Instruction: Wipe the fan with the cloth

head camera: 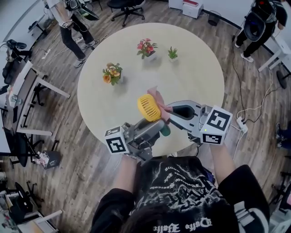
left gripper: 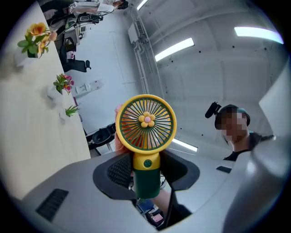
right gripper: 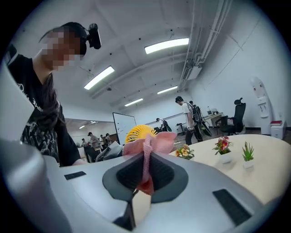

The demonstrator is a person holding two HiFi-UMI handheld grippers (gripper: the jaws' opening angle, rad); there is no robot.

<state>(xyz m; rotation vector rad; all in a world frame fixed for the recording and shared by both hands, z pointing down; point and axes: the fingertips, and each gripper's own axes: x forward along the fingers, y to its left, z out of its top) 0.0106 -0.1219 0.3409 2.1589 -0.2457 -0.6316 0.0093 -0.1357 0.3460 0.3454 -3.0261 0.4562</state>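
An open-plan office: desks (head camera: pixel 22 91), a swivel chair (head camera: pixel 125 4), a whiteboard (right gripper: pixel 123 124) and ceiling strip lights (right gripper: pixel 166 45)

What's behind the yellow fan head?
The pink cloth, pinched in the jaws of the right gripper, sits at the back of the fan. In the left gripper view only its pink edge shows past the rim; the fan covers the rest. Contact cannot be told.
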